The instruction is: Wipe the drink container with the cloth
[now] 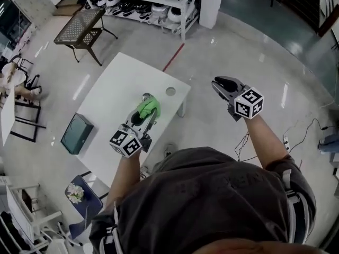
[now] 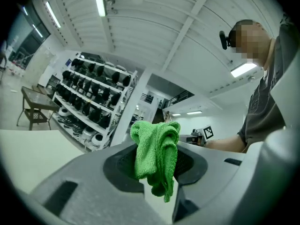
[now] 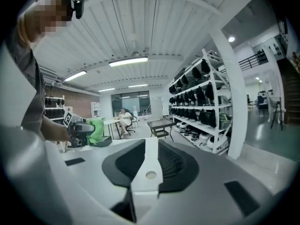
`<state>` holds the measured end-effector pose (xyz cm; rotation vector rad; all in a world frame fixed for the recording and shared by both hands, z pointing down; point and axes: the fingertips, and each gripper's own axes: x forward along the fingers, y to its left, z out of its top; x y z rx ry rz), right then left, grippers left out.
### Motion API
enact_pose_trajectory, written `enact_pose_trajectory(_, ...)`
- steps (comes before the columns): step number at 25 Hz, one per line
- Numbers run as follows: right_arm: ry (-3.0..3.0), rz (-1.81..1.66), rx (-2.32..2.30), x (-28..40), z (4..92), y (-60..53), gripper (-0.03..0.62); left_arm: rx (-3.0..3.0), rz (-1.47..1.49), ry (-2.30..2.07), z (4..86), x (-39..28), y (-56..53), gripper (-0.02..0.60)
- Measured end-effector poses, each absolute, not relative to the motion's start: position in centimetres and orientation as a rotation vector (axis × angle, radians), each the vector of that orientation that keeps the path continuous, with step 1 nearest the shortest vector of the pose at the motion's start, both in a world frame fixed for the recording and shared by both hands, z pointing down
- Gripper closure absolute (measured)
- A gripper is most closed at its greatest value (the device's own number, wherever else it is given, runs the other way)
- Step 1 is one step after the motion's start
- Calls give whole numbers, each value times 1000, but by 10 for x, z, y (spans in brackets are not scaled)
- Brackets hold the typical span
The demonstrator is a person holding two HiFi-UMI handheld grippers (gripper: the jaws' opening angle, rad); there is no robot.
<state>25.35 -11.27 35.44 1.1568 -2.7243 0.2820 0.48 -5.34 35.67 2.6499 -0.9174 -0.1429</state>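
Because the wiping needs the cloth pinned firmly, the left gripper (image 1: 144,118) has its jaws clamped on a bunched green microfibre cloth (image 1: 149,107), which stands up between the pads in the left gripper view and hangs in a fold below them. It is held roughly level over the near side of the white table (image 1: 122,83), so the fabric leads. Just beyond the cloth sits a small grey round-topped object (image 1: 146,96), probably the drink container. It is too small, and too covered by the cloth, to say whether the two touch. The right gripper (image 1: 218,83) is off to the side over bare floor, well apart from the table edge. Its jaws stand only narrowly apart with nothing between them, and only a white strip shows through the gap. My guess is that it is there to steady the container, though it has not reached it. A round cable hole (image 1: 170,91) lies near the table's far corner, and a dark green case (image 1: 77,134) sits at its left edge. Farther off are a brown lattice-top table (image 1: 85,28), white shelving (image 1: 159,1) stacked with dark gear, a red floor line (image 1: 173,57) and cables (image 1: 304,136). None of this blocks either gripper's path.
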Motion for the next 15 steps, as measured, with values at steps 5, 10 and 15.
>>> enact_pose_trajectory(5,-2738,280,963,184,388,-140,486,2559,-126,-1063,389,-57,-61,456)
enact_pose_trajectory(10,-2721,287,792,126,428,-157,450,2487,-81,-1144,428,-98,-78,456)
enact_pose_trajectory(15,-2682,298,625,65,473,-167,417,2386,3,-1127,483,-125,-103,456)
